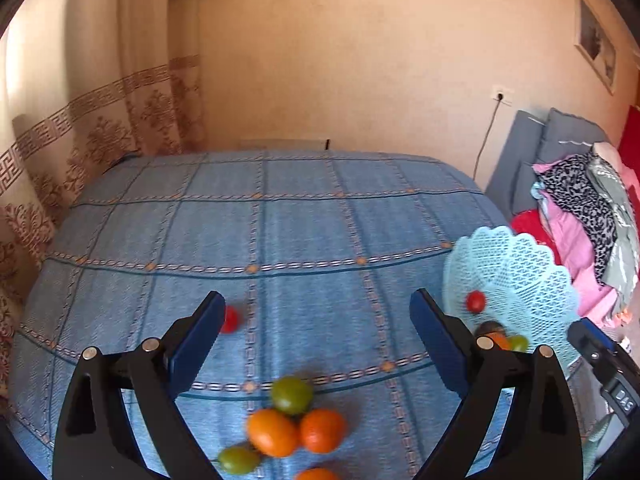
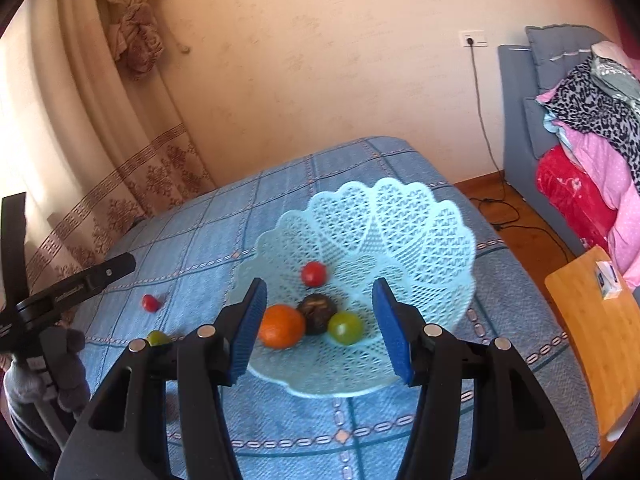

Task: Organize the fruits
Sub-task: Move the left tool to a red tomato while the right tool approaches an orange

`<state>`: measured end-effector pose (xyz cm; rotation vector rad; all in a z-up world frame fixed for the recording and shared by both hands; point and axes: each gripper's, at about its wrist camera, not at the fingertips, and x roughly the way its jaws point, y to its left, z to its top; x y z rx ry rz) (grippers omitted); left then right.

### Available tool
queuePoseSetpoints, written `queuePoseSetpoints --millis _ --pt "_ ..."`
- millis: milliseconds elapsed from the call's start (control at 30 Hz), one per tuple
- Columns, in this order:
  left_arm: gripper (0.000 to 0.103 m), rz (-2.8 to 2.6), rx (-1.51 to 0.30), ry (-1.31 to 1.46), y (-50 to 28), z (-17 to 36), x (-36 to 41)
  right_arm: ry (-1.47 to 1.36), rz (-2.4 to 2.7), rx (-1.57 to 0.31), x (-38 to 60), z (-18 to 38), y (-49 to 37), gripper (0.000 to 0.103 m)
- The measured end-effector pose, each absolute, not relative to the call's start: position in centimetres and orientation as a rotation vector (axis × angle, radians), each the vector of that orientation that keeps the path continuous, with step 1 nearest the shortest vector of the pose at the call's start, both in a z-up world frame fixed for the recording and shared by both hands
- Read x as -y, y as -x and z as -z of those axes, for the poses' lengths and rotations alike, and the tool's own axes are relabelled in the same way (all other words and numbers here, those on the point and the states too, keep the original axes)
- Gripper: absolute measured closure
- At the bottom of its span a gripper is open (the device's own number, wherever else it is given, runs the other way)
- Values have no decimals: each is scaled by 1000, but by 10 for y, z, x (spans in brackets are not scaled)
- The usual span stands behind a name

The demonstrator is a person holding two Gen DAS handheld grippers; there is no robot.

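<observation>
A blue checked tablecloth (image 2: 280, 208) carries a pale blue lattice plastic basket (image 2: 420, 232), in which an orange (image 2: 281, 326), a dark brown fruit (image 2: 318, 312), a green fruit (image 2: 345, 327) and a red tomato (image 2: 313, 273) are held. Left of the basket, loose oranges (image 1: 273, 432) and green fruits (image 1: 292, 394) are clustered. Both the left gripper (image 1: 316, 344) and the right gripper (image 2: 320, 328) are seen spread wide, nothing grasped.
</observation>
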<state>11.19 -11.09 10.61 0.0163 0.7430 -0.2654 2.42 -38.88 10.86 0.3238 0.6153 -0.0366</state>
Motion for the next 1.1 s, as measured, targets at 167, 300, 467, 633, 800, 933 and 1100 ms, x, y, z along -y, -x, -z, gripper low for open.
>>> queuePoseSetpoints --millis 167,300,467,633,800,933,1100 --pt "11 222 -754 -46 -119 -98 90 -307 -22 -635 370 -109 -27 37" --pt "11 201 -778 -47 -131 -90 74 -306 -65 -661 357 -108 -33 37" --pt "11 169 -845 -37 -154 -72 57 -309 -127 -701 341 -106 -44 37" --pt "11 154 -914 -19 -174 -51 45 -288 -191 -755 320 -99 -56 37" --pt "17 166 -970 -7 -188 -36 42 -260 -245 -807 297 -91 -68 37" --pt "27 177 -1013 8 -199 -25 41 -238 -270 -829 282 -85 -73 37" --pt "42 182 -1030 9 -209 -14 40 -211 -300 -862 265 -76 -76 37"
